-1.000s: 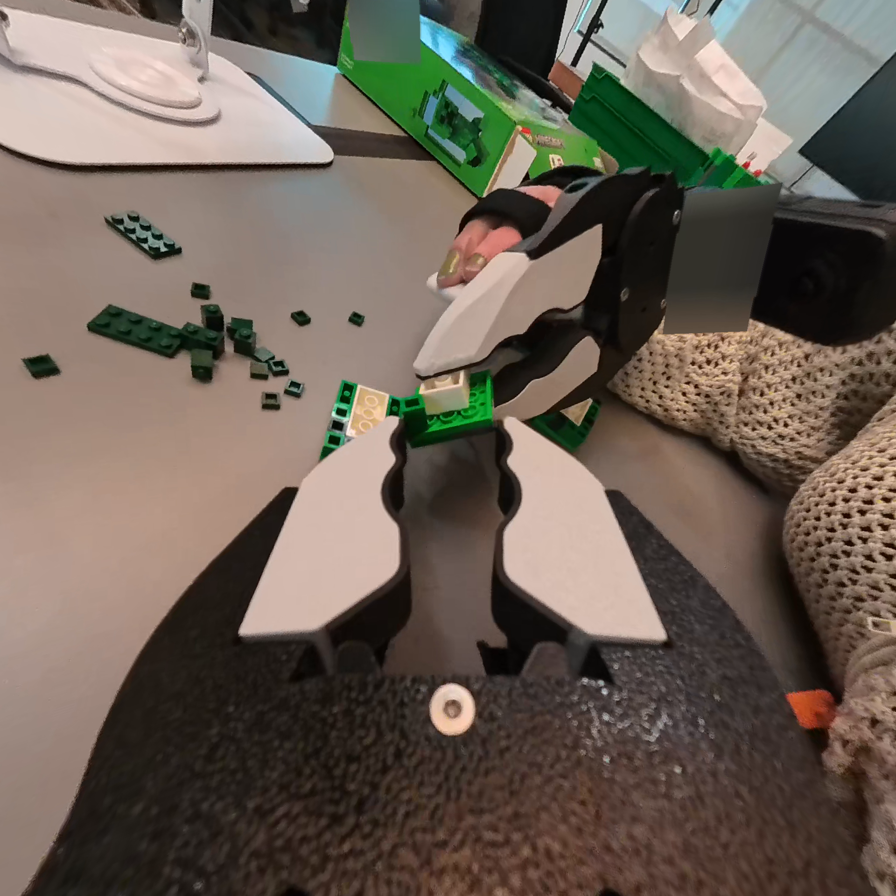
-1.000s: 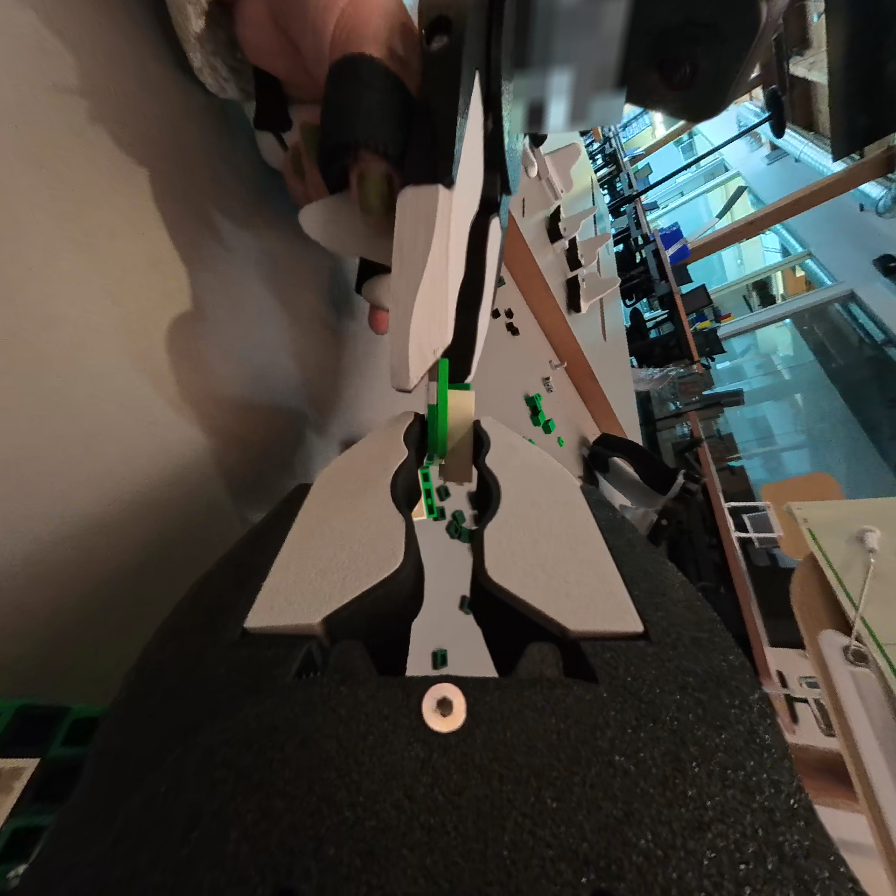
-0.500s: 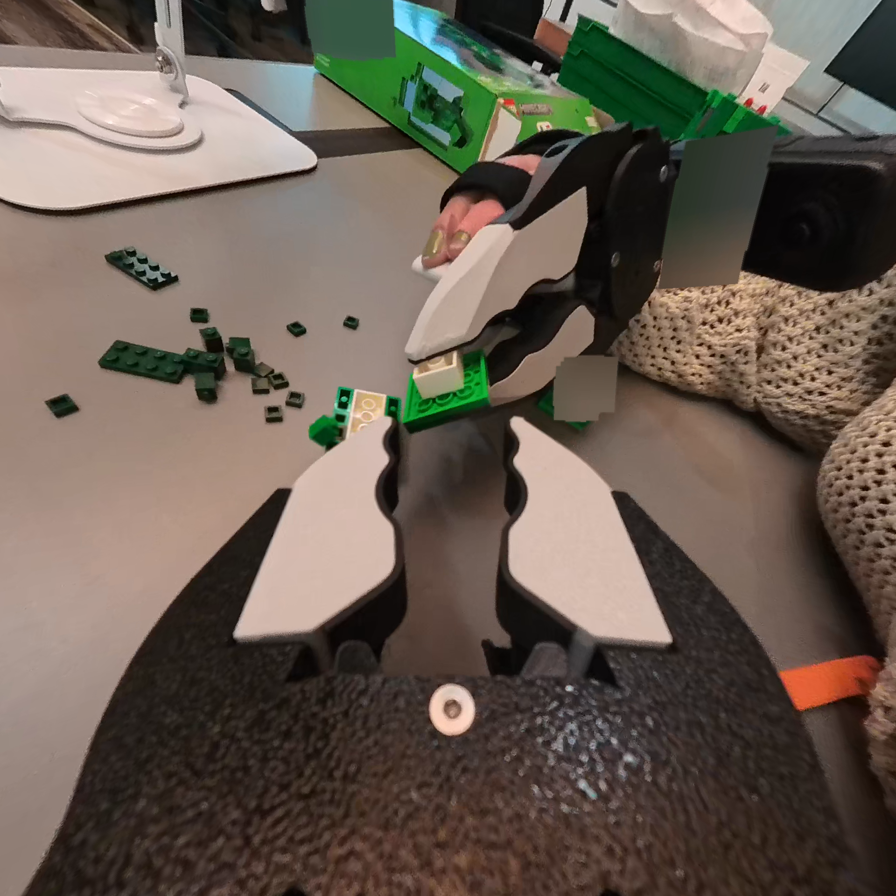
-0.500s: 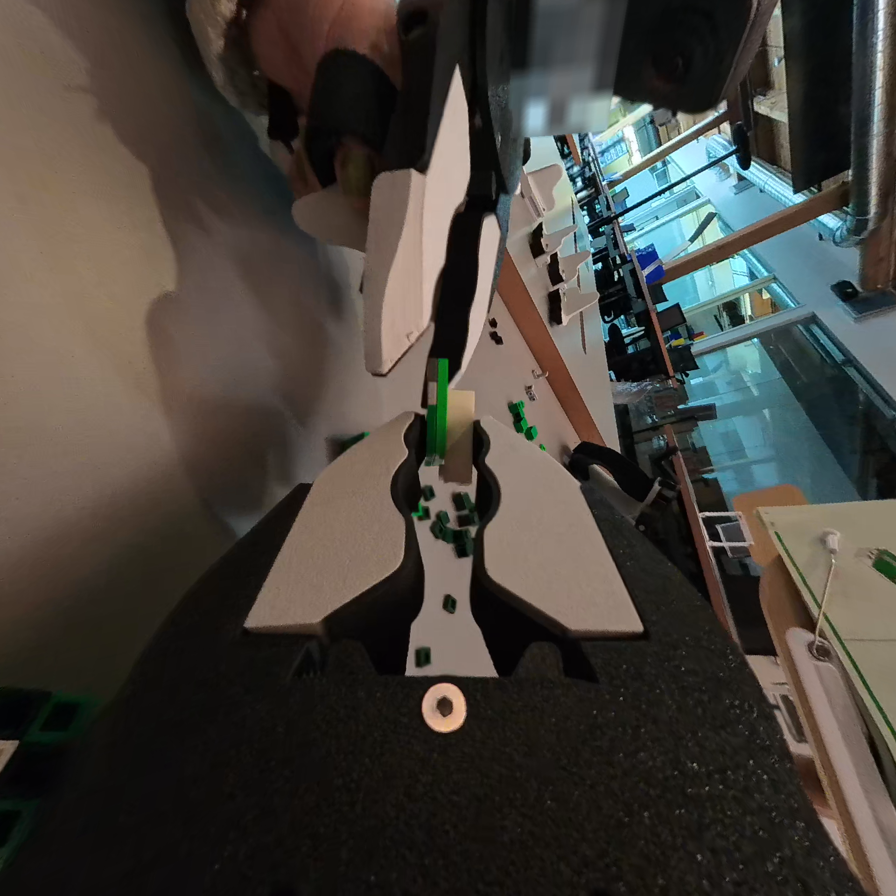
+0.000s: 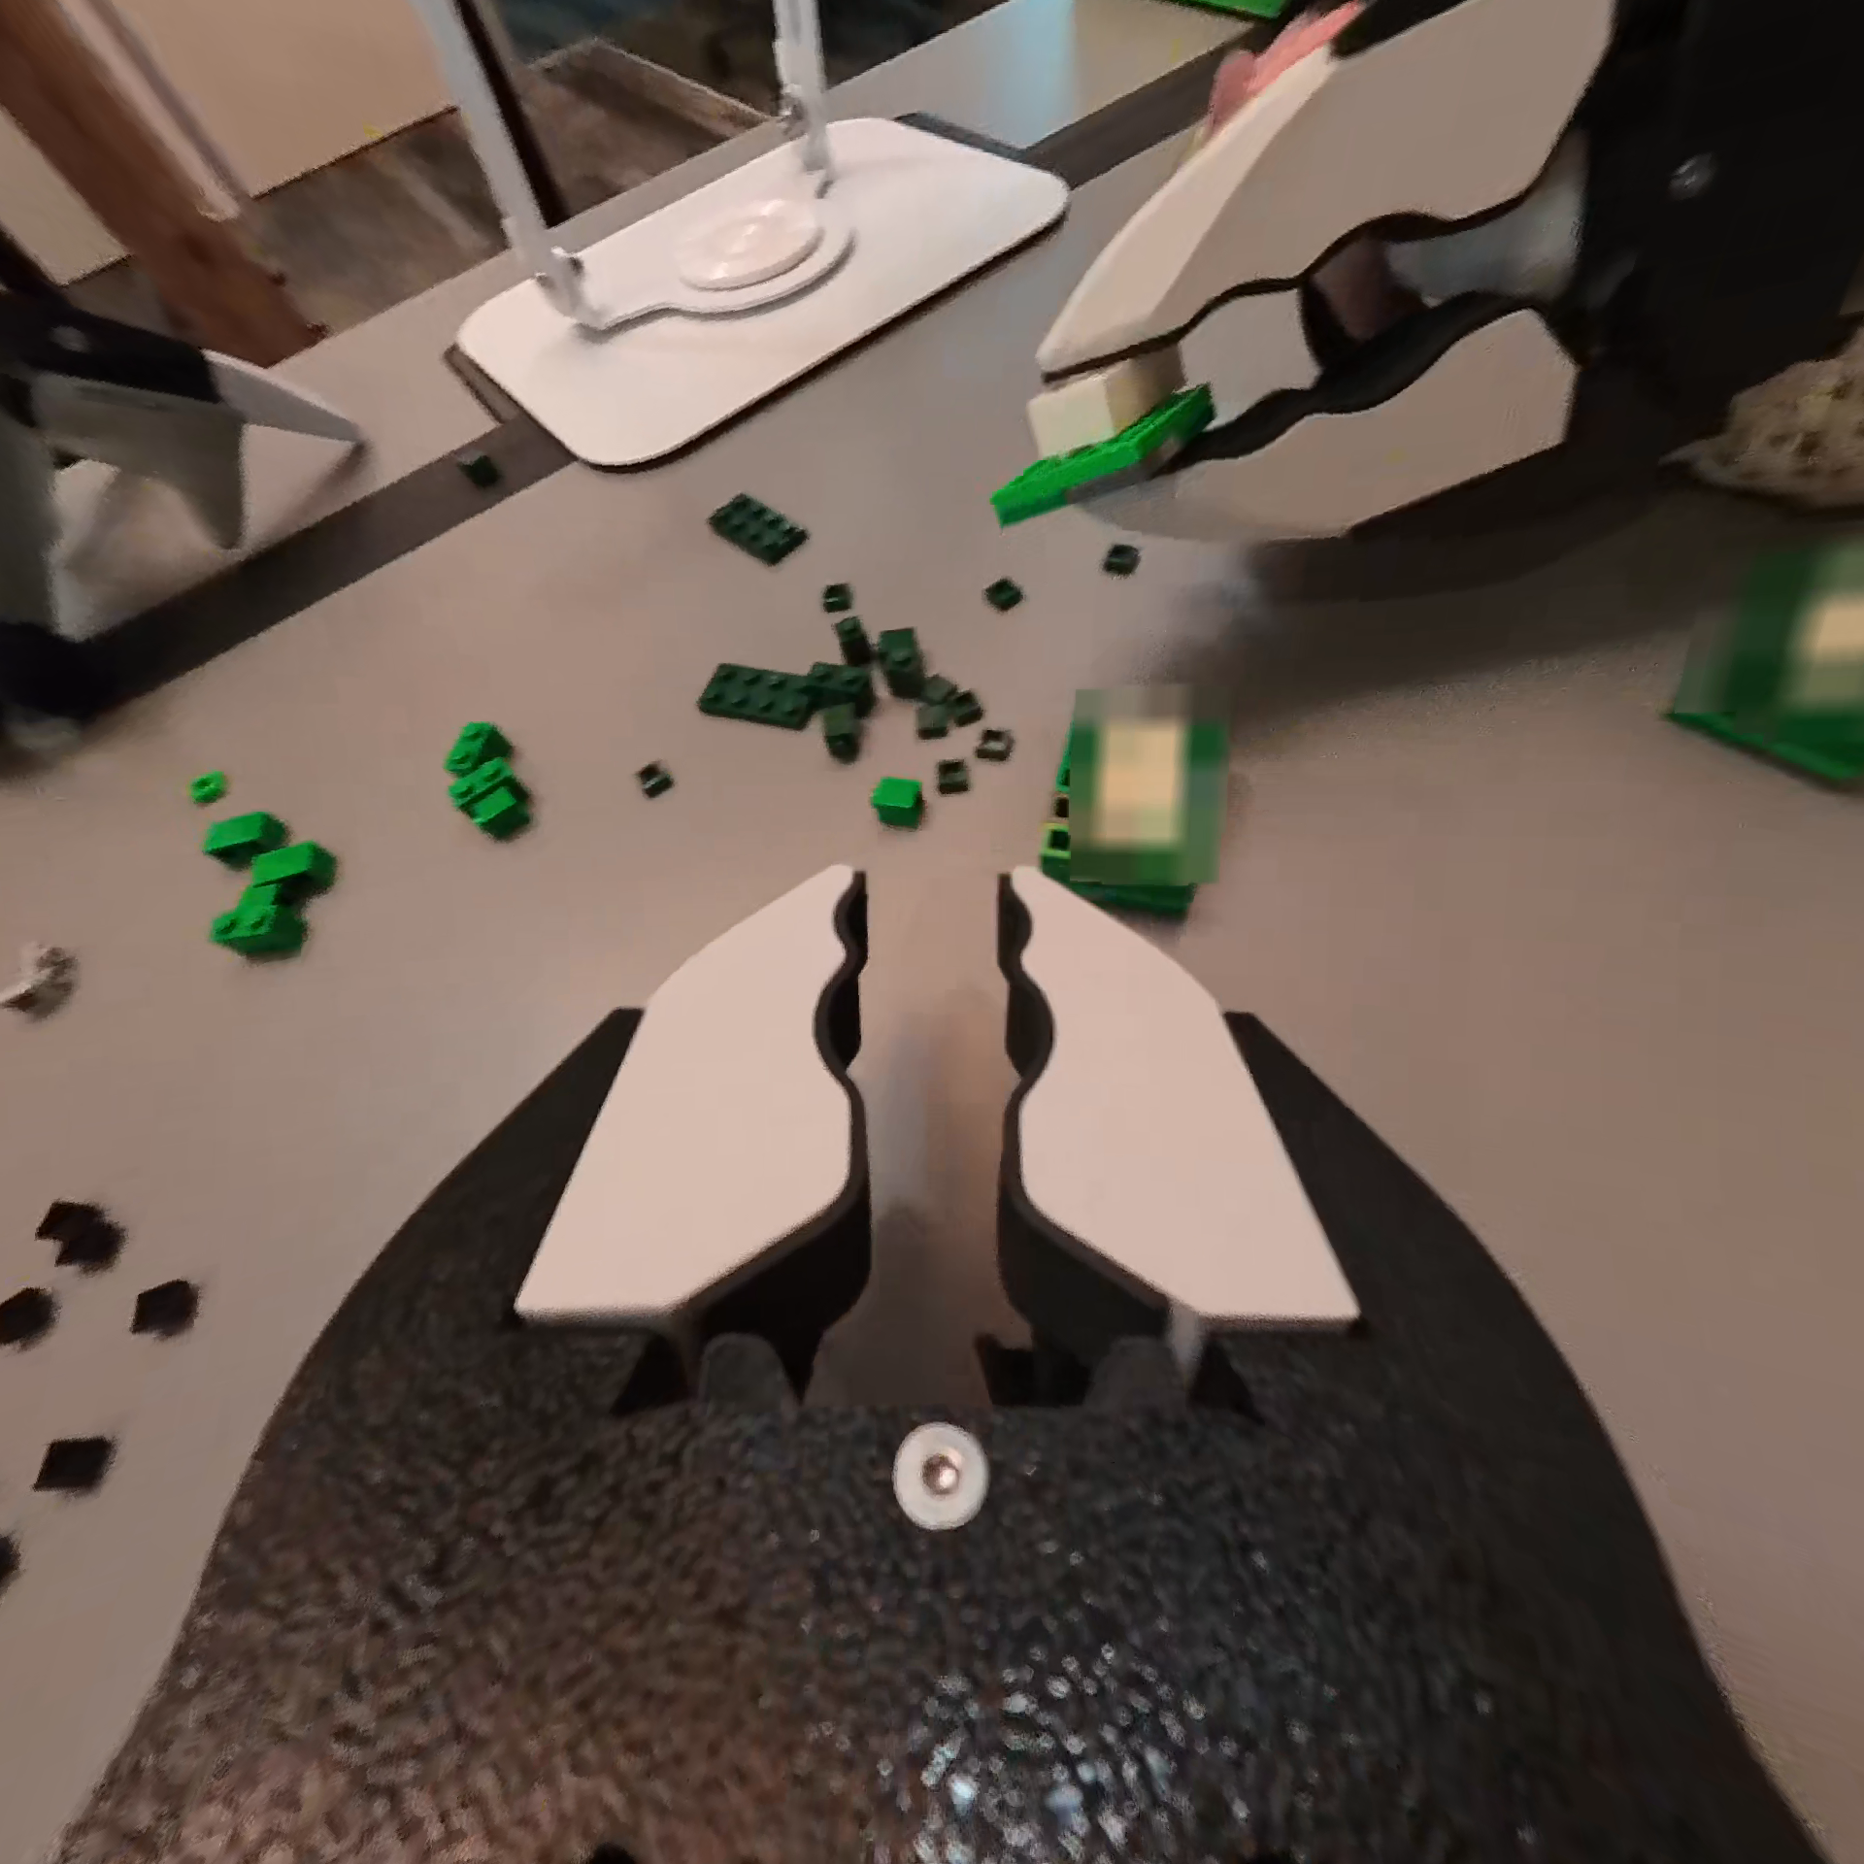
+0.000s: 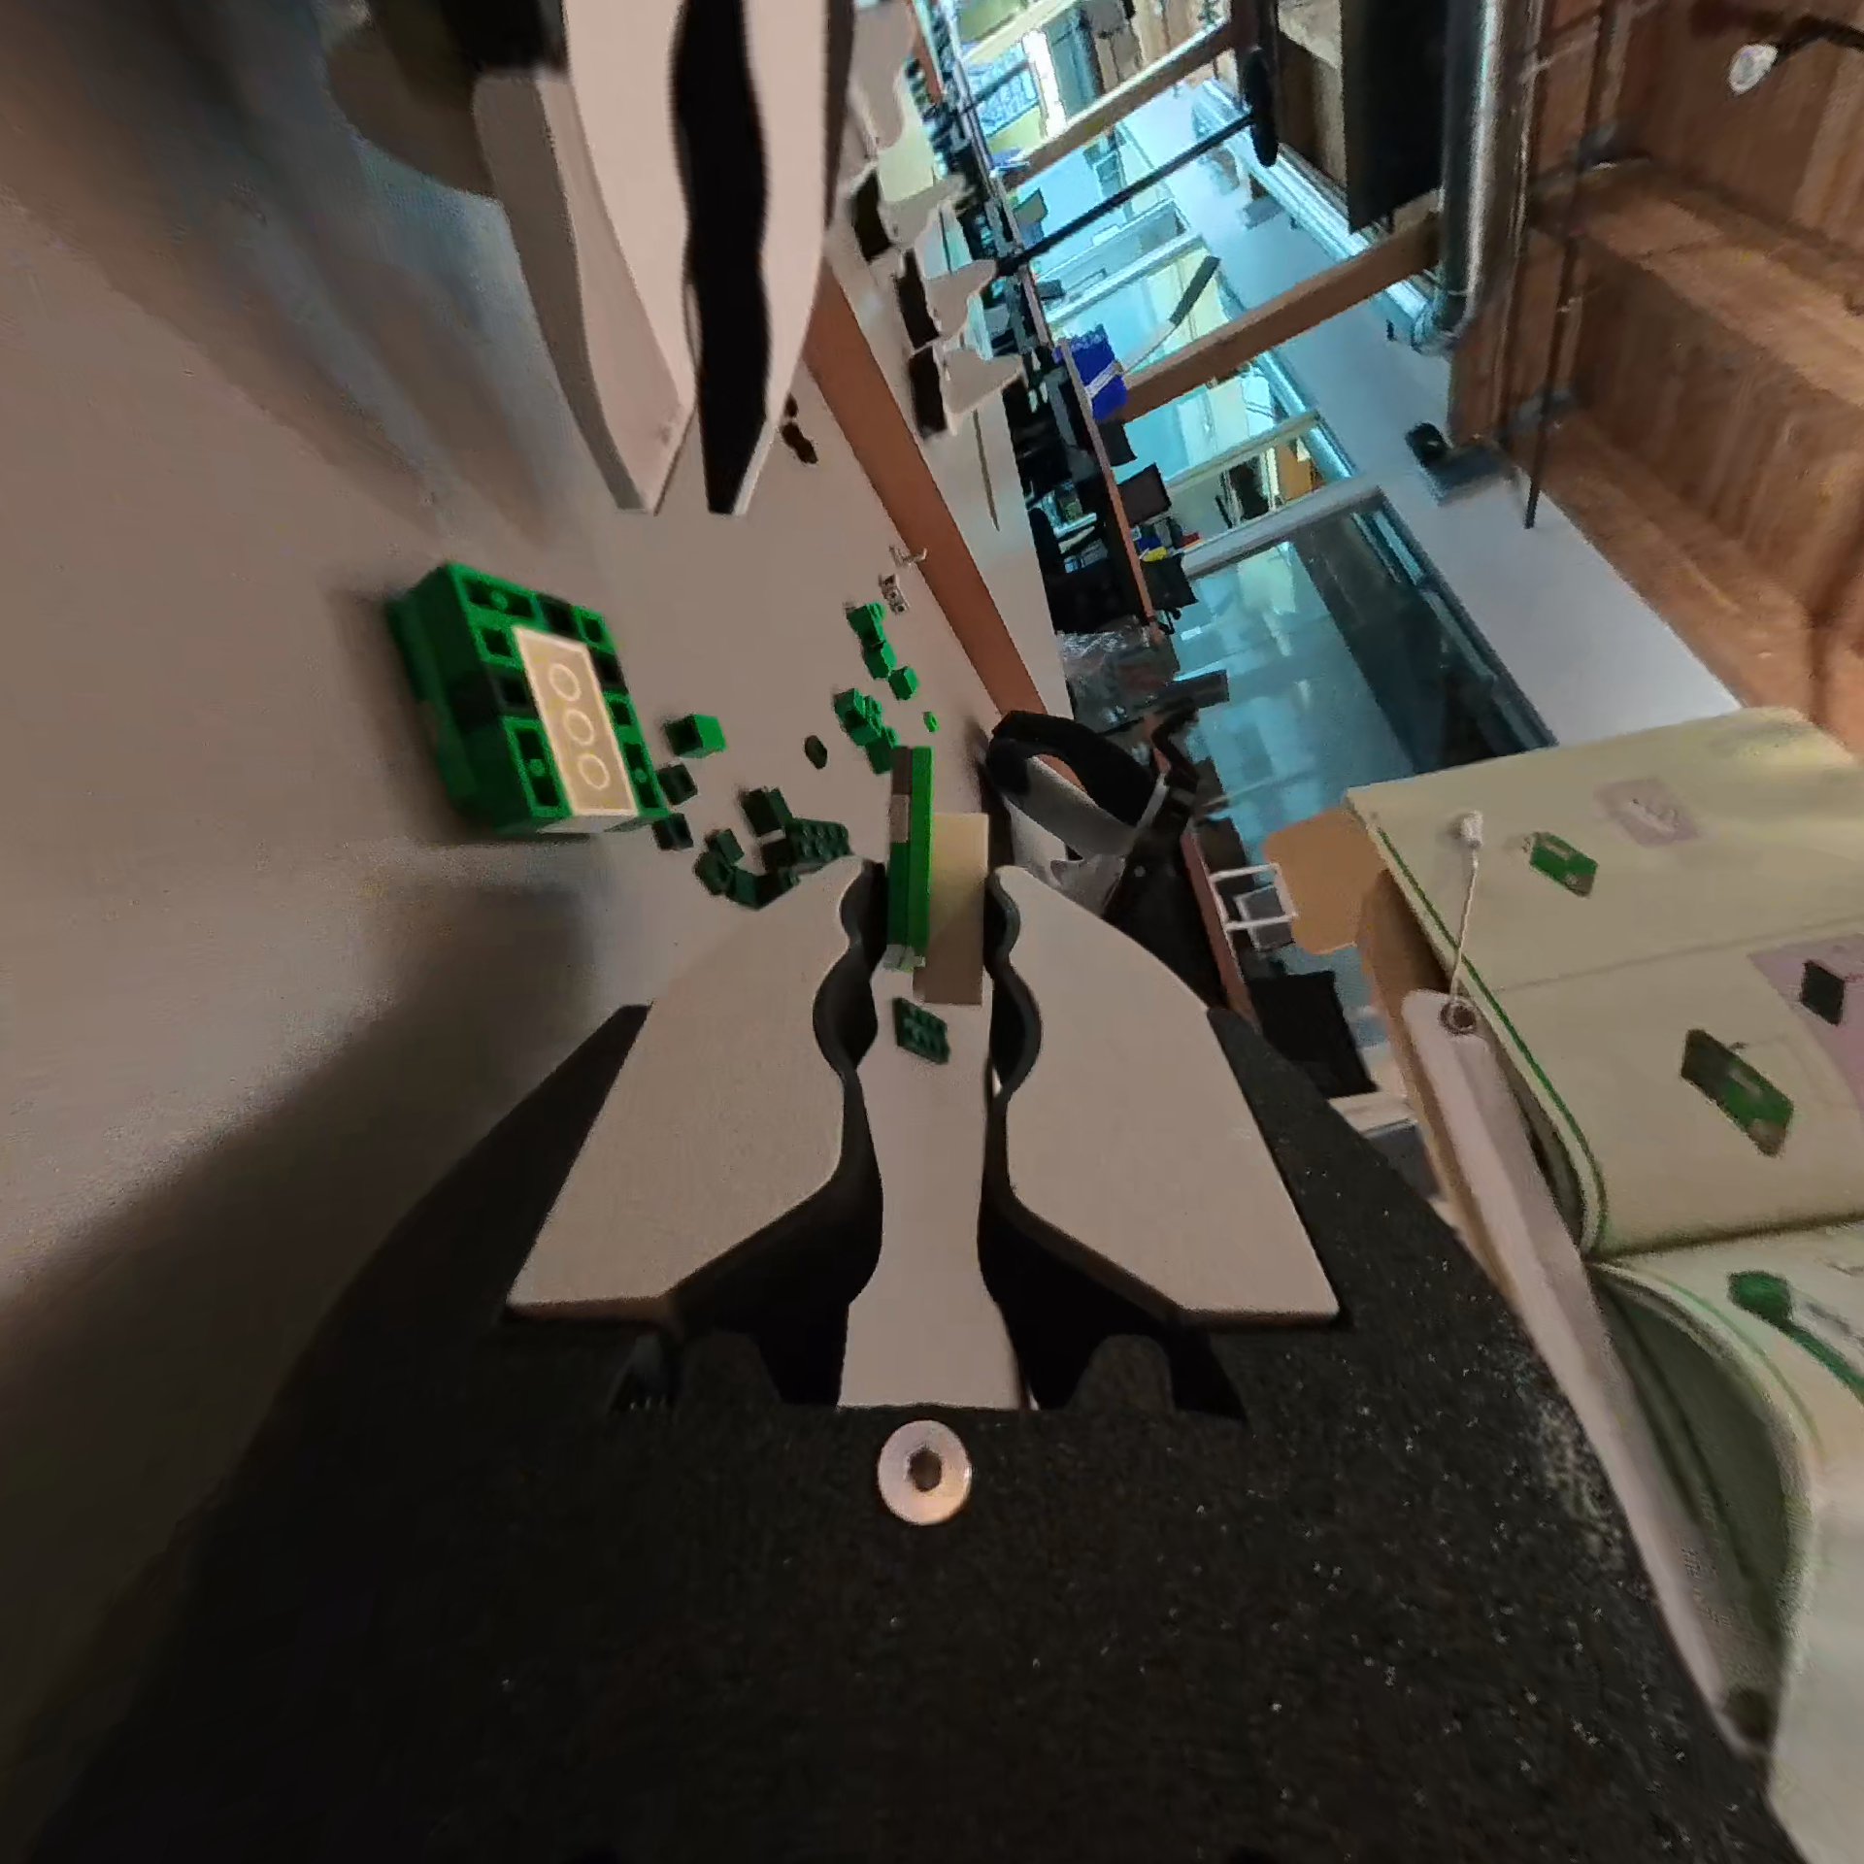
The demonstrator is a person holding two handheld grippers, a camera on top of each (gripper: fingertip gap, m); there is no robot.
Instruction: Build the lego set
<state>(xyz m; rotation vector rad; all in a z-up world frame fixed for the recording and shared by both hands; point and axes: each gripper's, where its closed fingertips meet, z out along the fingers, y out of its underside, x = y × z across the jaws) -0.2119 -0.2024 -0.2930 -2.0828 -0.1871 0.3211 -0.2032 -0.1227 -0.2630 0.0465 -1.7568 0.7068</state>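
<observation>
While we hold the left gripper [image 5: 933, 888] empty at the bottom centre of its view, fingers apart with only bare grey table [image 5: 1412, 1059] showing between them, the piece that matters sits in the right gripper [image 6: 933, 888]. Its fingers are clamped on a bright green plate [image 6: 916, 857] with a cream brick [image 6: 956, 908] seated against it; in the left wrist view that same pair hangs at the upper right, off the table.

We judge the grip to be the main risk. The fingers pinch the stack across its thin axis, and the plate juts well past the tips, so any knock or a push on the overhang could pivot it out or pop the cream brick loose.

Just beyond the left fingertips lies the partly built green base [image 6: 514, 696], with a cream three-stud piece on top. Pressing onto it with nothing steadying it could make it slide on the smooth table.

Farther out, loose dark green pieces [image 5: 857, 686] are scattered mid-frame and bright green bricks [image 5: 267, 878] at the left; a low sweep could scatter them.

Far back stands a white stand base [image 5: 767, 293]. An open instruction booklet [image 6: 1664, 1009] fills the right edge of the right wrist view; we can make out no legible writing or brand on anything.
</observation>
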